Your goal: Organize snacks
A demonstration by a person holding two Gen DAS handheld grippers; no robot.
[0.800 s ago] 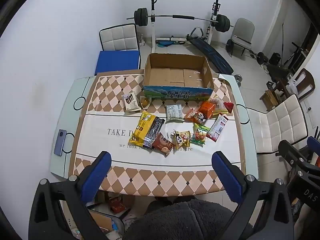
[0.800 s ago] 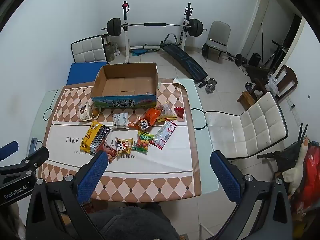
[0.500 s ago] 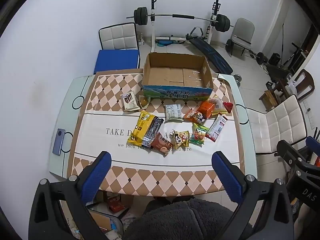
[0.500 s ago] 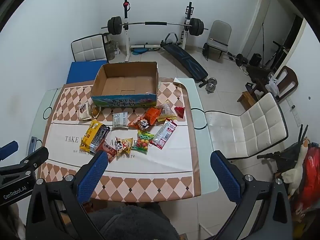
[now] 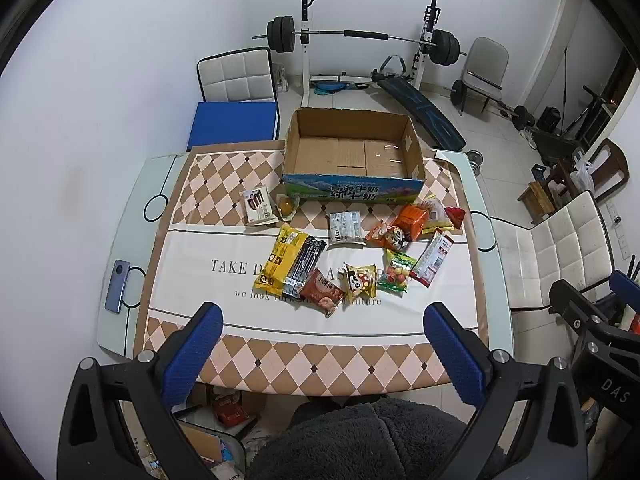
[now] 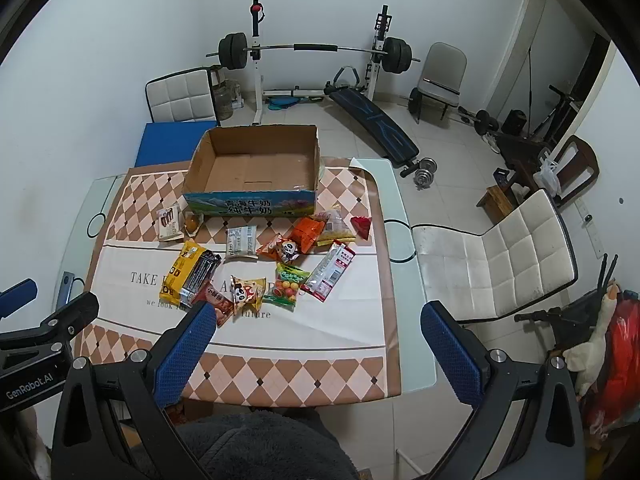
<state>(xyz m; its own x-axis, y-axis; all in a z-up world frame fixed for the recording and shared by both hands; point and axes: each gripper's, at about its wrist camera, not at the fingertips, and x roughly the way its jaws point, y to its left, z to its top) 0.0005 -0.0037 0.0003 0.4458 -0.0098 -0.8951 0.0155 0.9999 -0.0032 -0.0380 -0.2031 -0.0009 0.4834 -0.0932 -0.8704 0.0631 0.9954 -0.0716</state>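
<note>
Several snack packets lie loose on the table in front of an empty open cardboard box [image 5: 352, 152] [image 6: 256, 164]. Among them are a yellow packet [image 5: 282, 258] [image 6: 182, 266], a white packet [image 5: 343, 228] [image 6: 241, 242], an orange packet [image 5: 412, 218] [image 6: 310, 230], a green candy bag [image 5: 396, 272] [image 6: 288, 284] and a long red-white packet [image 5: 432, 258] [image 6: 332, 270]. My left gripper [image 5: 322, 336] is open and empty, high above the table's near edge. My right gripper [image 6: 318, 338] is open and empty, also high above the near edge.
The table wears a diamond-pattern cloth [image 5: 320, 360]. A phone [image 5: 118, 286] lies at its left edge. White chairs stand at the right [image 6: 500, 256] and behind the table [image 5: 236, 76]. A barbell rack [image 5: 360, 36] and a bench stand on the floor beyond.
Both grippers have drifted slightly; the table and box sit a little lower in the views. Nothing was taken hold of.
</note>
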